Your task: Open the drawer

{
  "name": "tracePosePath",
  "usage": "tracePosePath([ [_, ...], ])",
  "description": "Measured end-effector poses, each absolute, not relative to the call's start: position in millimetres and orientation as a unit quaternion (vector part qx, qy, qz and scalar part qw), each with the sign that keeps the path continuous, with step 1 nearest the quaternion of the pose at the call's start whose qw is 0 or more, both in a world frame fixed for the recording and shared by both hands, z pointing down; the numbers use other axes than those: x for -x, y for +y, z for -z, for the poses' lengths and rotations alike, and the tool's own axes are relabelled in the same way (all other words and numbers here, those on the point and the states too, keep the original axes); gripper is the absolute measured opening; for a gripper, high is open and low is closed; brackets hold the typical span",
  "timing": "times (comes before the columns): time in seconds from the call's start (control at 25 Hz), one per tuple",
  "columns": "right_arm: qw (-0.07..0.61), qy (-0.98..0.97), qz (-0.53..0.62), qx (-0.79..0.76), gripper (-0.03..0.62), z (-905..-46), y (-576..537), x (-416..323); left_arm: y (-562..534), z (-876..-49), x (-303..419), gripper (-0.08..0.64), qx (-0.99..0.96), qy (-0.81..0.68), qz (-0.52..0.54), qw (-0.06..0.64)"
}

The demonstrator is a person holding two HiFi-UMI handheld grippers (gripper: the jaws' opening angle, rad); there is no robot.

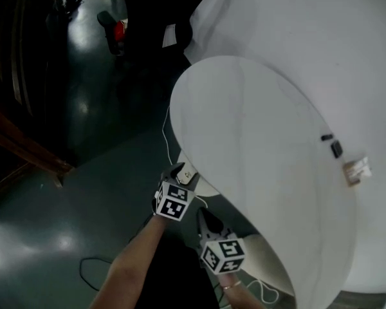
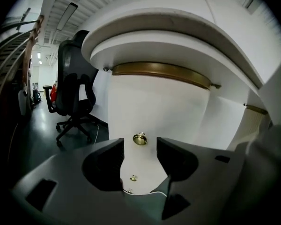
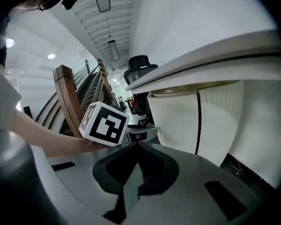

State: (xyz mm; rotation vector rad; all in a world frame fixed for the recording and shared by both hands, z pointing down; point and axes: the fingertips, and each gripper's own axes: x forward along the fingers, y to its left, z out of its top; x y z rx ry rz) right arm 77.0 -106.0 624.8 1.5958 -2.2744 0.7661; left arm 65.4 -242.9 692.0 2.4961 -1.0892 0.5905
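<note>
Brass knob point(image 2: 140, 138) ahead, framed by parted jaws of left hand-held gripper point(image 2: 140, 149) | right hand-held gripper point(image 3: 136, 147) clenched, empty

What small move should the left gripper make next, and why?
Probably ease the left gripper forward until the knob sits between its jaws. The jaws stand open and empty, and the brass knob shows just ahead, lined up with the gap but not yet between them.
</note>
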Motion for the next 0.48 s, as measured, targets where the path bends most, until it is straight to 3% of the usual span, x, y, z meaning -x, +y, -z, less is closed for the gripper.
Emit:
tracePosePath([
  [0.48, 0.146, -0.768, -0.278, -0.558, 0.003, -656.1, -105.6, -92.2, -260.5, -703.3, -78.5, 0.198, -0.890, -0.367, -0.199, 0.182],
])
